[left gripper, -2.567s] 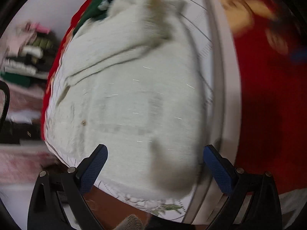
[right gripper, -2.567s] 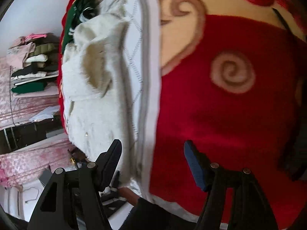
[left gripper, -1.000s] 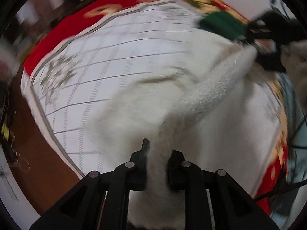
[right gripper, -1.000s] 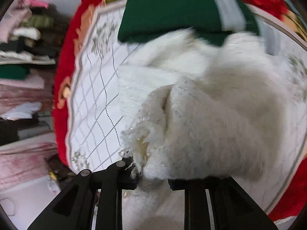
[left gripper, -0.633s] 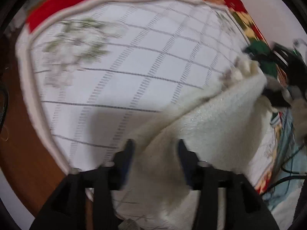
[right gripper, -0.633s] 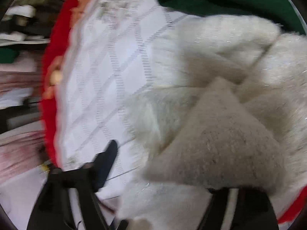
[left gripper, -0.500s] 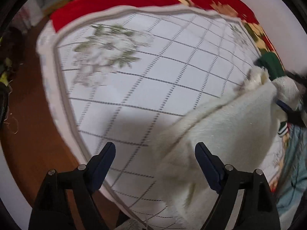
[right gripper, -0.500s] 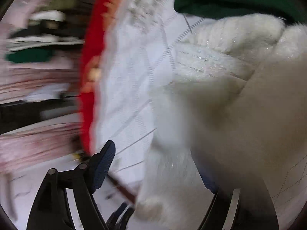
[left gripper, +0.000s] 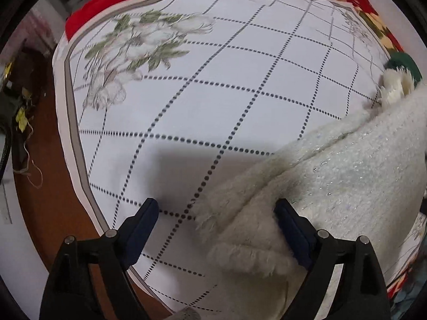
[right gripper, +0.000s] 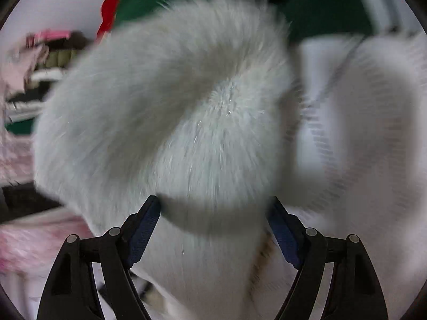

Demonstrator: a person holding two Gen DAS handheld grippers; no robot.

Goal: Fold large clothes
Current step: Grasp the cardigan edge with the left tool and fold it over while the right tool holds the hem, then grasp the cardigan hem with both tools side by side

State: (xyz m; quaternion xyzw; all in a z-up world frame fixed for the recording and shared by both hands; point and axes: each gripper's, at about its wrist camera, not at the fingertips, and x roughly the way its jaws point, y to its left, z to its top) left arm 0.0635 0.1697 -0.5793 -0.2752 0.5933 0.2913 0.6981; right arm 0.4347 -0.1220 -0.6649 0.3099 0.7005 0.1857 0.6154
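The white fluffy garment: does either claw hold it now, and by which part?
Neither. The left claw is opening, the garment's edge loose between its jaws. The right claw stands open before the fluffy fabric.

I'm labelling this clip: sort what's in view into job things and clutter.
Job: fluffy white garment; left gripper, jaws opening; right gripper, open.

Lying about: green garment; grid-patterned sheet; red blanket; stacked clothes.
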